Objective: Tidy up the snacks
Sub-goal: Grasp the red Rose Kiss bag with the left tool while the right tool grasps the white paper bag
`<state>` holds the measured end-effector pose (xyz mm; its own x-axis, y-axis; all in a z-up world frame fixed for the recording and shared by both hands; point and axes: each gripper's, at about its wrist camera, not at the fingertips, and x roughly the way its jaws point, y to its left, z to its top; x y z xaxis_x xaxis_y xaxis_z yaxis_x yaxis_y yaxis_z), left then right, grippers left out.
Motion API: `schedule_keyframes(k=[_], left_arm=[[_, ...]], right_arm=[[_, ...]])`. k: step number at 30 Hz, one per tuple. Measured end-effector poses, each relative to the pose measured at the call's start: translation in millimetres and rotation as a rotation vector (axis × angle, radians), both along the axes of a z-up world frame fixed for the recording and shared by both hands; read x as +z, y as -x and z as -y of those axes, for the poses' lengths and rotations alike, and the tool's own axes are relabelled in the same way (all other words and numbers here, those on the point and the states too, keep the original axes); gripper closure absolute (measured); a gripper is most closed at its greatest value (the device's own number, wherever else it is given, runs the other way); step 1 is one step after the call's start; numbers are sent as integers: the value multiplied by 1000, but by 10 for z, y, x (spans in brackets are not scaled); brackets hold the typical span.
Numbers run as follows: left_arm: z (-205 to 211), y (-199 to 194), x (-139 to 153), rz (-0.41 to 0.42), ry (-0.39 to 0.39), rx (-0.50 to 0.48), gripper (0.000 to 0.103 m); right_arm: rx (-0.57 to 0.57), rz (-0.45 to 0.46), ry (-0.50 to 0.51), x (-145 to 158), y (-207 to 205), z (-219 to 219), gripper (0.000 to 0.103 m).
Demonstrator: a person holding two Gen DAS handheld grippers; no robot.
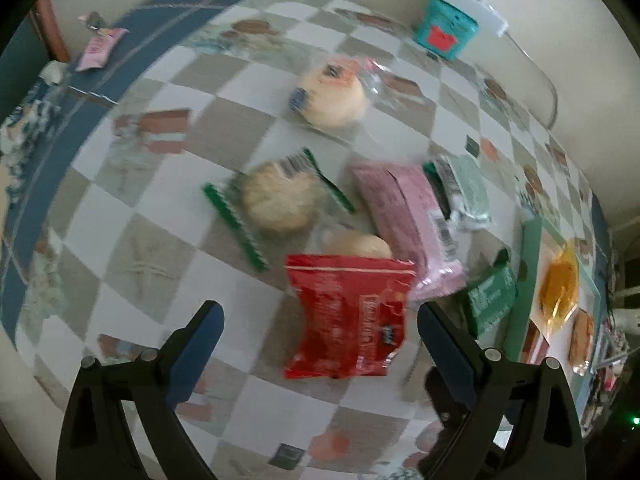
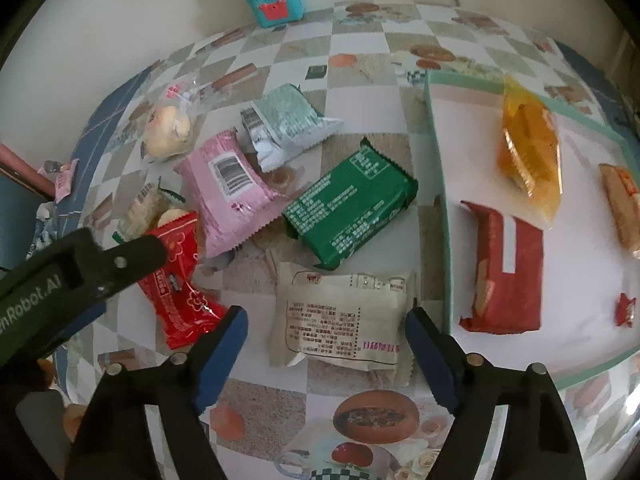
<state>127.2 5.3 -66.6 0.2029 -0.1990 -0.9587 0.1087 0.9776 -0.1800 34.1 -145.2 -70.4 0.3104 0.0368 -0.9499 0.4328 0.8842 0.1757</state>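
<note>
Left gripper [image 1: 320,316] spread over red packet [image 1: 350,320], long axis pointing away; right gripper [image 2: 326,326] spread

Showing glossy, crinkled plastic film on the red packet [image 1: 348,316] and pink packet [image 2: 228,192]. Looking matt and paper-like on the cream packet [image 2: 340,316] beside the smooth-walled tray [image 2: 438,200]. Gleaming faintly across the smooth checkered tablecloth [image 1: 160,208].

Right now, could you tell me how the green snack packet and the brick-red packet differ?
The green snack packet lies on the checkered tablecloth, outside the tray; the brick-red packet lies inside it. The green one is angled diagonally, the red one stands nearly parallel to the tray wall. The green one shows fine print; the red shows a white stripe. Both are sealed and lie flat.
</note>
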Motion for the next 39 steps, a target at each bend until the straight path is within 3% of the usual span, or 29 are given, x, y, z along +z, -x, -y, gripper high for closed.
schedule_keyframes(k=[5,9,17,25,28,39], left_arm=[[119,-3,-81,-8,-31,-32,6],[96,-24,-124,-10,-71,-18,17],[-99,-70,-201,-34,-102,45,18],[-95,-153,-362,-55,-117,45,18],[-67,-248,-428,-61,-129,45,29],[12,-242,-484,-50,-172,34,29]], right_arm=[[0,-13,-2,-31,-4,11,23],[12,-4,-31,-27,-12,11,27],[7,-34,1,-104,-41,-9,28],[17,-43,38,-185,-90,-69,28],[30,-45,65,-198,-114,-134,28],[76,-54,124,-263,-179,-388,27]])
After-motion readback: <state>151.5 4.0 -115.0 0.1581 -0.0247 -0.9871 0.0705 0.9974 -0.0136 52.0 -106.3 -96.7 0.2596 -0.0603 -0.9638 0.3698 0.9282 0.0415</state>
